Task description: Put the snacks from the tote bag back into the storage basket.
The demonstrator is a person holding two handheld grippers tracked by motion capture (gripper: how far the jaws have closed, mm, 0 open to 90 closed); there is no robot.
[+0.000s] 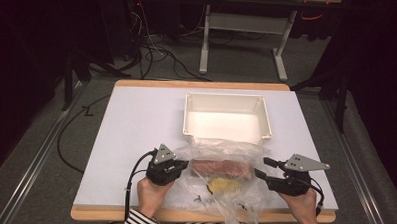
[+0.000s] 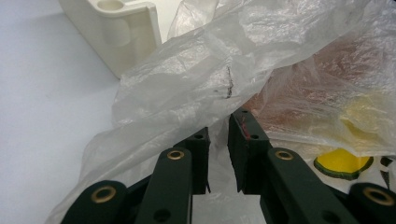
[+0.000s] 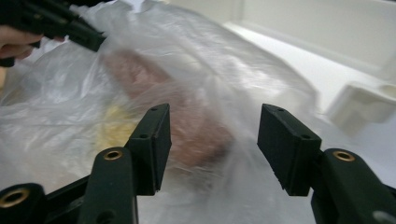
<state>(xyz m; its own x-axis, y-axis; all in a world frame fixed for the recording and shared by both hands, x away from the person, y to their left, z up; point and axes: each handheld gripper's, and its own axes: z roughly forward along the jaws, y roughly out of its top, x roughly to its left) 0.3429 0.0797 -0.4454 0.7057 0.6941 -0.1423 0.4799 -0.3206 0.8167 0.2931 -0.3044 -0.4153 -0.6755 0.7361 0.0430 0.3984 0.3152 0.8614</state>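
Two hands come in from the bottom of the high view, sleeves striped black and white, each wrapped round a black tool with a grey three-cornered plate on top and a cable trailing back. The left hand (image 1: 151, 193) holds the left tool (image 1: 183, 165) pointing right, its tips at the left edge of a clear plastic bag (image 1: 224, 163); in the left gripper view its jaws stand narrow with thin crinkled film of the bag (image 2: 196, 79) pinched between them. The right hand (image 1: 298, 205) angles the right tool (image 1: 261, 169) leftward toward the bag's right end; in the right gripper view its jaws are spread wide, and I cannot tell whether they touch the film (image 3: 196, 60) before them. The bag lies on the near middle of the white table (image 1: 136, 130), crumpled and glossy, some black print on it. Inside sit a reddish-brown oblong block (image 1: 220, 168) and, just nearer the person, a round yellow piece (image 1: 224, 184) with a dark green rim (image 2: 343, 164). Just beyond the bag stands a cream plastic bin (image 1: 189, 116), rectangular, shallow, smooth-walled, with a flared lip
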